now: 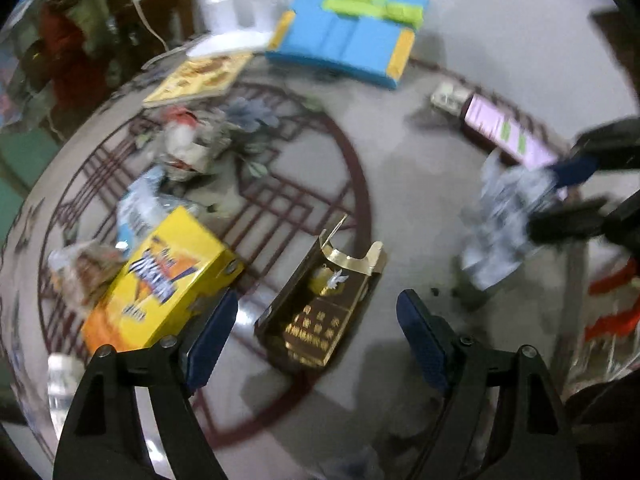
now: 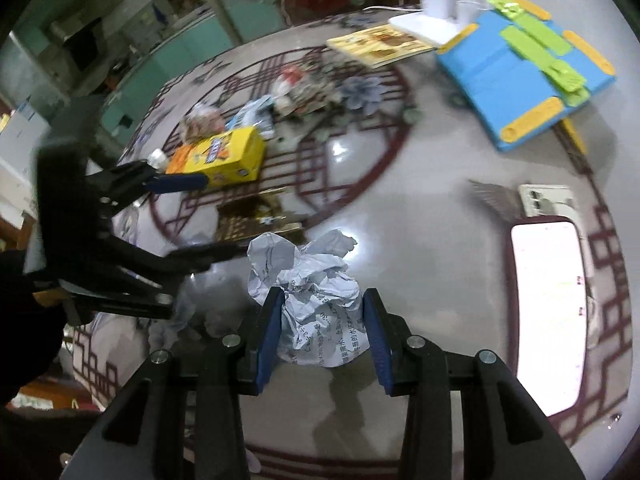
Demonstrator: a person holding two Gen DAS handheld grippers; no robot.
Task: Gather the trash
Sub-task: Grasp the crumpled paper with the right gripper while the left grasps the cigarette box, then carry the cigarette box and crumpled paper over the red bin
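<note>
My right gripper (image 2: 322,308) is shut on a crumpled printed paper ball (image 2: 312,288), held just above the table; it also shows in the left wrist view (image 1: 500,224), with the right gripper (image 1: 560,196) at the right edge. My left gripper (image 1: 316,312) is open, its jaws wide apart over a dark brown and gold box (image 1: 320,308) with an open flap, lying on the table. That box also shows in the right wrist view (image 2: 256,220), with the left gripper (image 2: 200,216) around it. A yellow box (image 1: 160,288) lies just left of the left finger.
Crumpled wrappers (image 1: 188,144) and plastic packets (image 1: 136,208) lie behind the yellow box (image 2: 220,156). A blue and green tray (image 1: 352,28), a book (image 1: 200,76), a lamp base (image 1: 228,40), a lit phone (image 2: 548,320) and a plastic bottle (image 1: 60,384) are on the round patterned table (image 1: 380,160).
</note>
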